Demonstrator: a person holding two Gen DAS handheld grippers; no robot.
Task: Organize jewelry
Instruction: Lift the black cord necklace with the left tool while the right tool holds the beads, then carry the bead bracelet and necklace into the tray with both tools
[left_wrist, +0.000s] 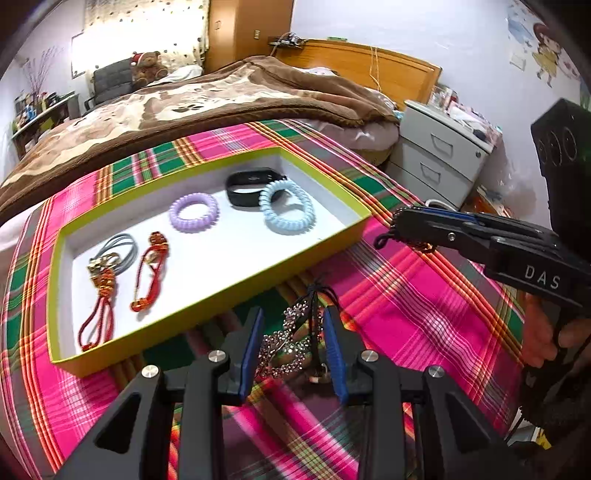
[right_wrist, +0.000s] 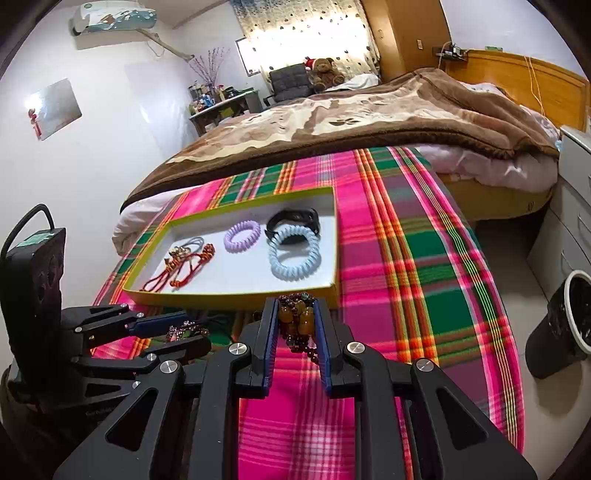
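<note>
Blue pads lined the black fingers of both grippers. The left gripper (left_wrist: 293, 343) stood nearest, just in front of the tray, and its jaws were half closed around a sparkly rhinestone piece (left_wrist: 286, 341) with black cords. The piece sat between the pads, and the cords touched the pad on the right, but I cannot tell if the pads really pressed on it. The right gripper (right_wrist: 295, 332) was closed on a beaded bracelet (right_wrist: 297, 319) with amber beads and small dark red beads. A strand of the small beads hung down between the fingers, above the pink, green and orange checked cloth (right_wrist: 406, 277).

Just beyond the grippers lay a flat tray (left_wrist: 207, 306) with a yellow-green rim and a white floor. At its near left end were two red cord bracelets (left_wrist: 122, 280) with orange beads, and one of them touched a grey hair tie (left_wrist: 118, 249). In the middle was a purple spiral hair tie (left_wrist: 194, 212), apart from the others. At the far right end a light blue spiral hair tie (left_wrist: 286, 206) lay partly over a black wristband (left_wrist: 251, 186).

Behind the cloth was a bed with a brown blanket (left_wrist: 207, 96). A grey drawer cabinet (left_wrist: 439, 151) stood beside it, and a teddy bear (left_wrist: 147, 66) sat far behind.
</note>
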